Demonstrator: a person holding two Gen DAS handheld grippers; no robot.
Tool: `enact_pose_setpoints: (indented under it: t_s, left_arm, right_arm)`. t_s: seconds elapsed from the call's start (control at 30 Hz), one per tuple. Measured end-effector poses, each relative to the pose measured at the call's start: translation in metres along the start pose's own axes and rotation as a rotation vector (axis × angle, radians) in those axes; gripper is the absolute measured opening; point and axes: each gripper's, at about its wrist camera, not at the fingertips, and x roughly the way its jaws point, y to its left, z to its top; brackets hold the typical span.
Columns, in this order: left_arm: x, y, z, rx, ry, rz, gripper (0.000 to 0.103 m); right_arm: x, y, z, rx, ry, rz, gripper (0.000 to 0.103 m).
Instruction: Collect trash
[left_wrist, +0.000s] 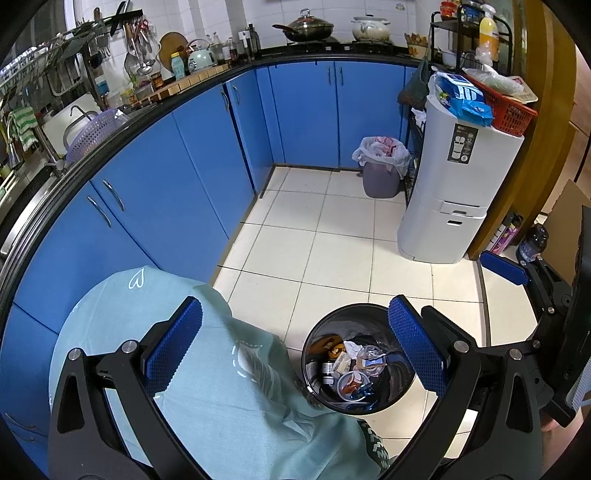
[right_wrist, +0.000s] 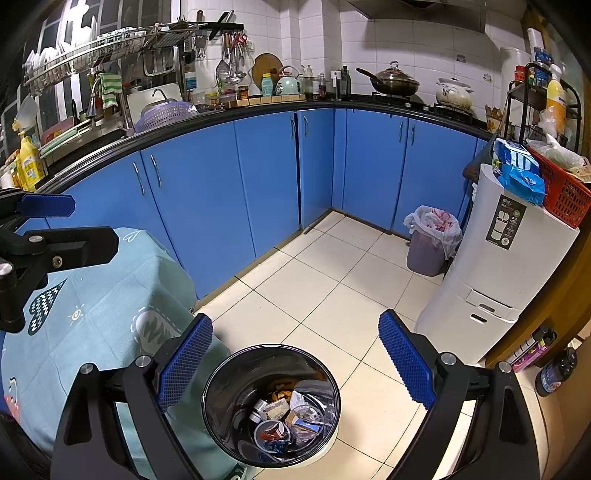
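Observation:
A round black trash bin (left_wrist: 314, 369) (right_wrist: 218, 391) stands on the tiled floor beside a table draped in a light teal cloth (left_wrist: 207, 391) (right_wrist: 92, 317). Inside the bin lies mixed trash (left_wrist: 354, 369) (right_wrist: 284, 413): cups, wrappers, paper. My left gripper (left_wrist: 295, 343) hovers open above the cloth's edge and the bin, nothing between its blue pads. My right gripper (right_wrist: 295, 362) is open too, directly over the bin, holding nothing. The right gripper (left_wrist: 506, 267) shows at the right edge of the left wrist view; the left gripper (right_wrist: 44, 206) shows at the left edge of the right wrist view.
Blue cabinets (left_wrist: 207, 155) (right_wrist: 229, 184) run under a cluttered black counter. A lined purple bin (left_wrist: 380, 173) (right_wrist: 428, 251) sits in the corner next to a white appliance (left_wrist: 450, 184) (right_wrist: 498, 266) carrying a red basket (left_wrist: 506, 107). Bottles (right_wrist: 554, 373) stand on the floor at right.

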Motion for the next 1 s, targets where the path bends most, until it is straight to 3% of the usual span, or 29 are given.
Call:
enact_pose_setpoints:
  t_s: [1.0]
  left_arm:
    - [0.0004,-0.0021,-0.0001,-0.014,0.020,-0.004,0.099]
  right_arm:
    - [-0.0012,-0.0037,-0.0002,0.005,-0.002,-0.004,0.089]
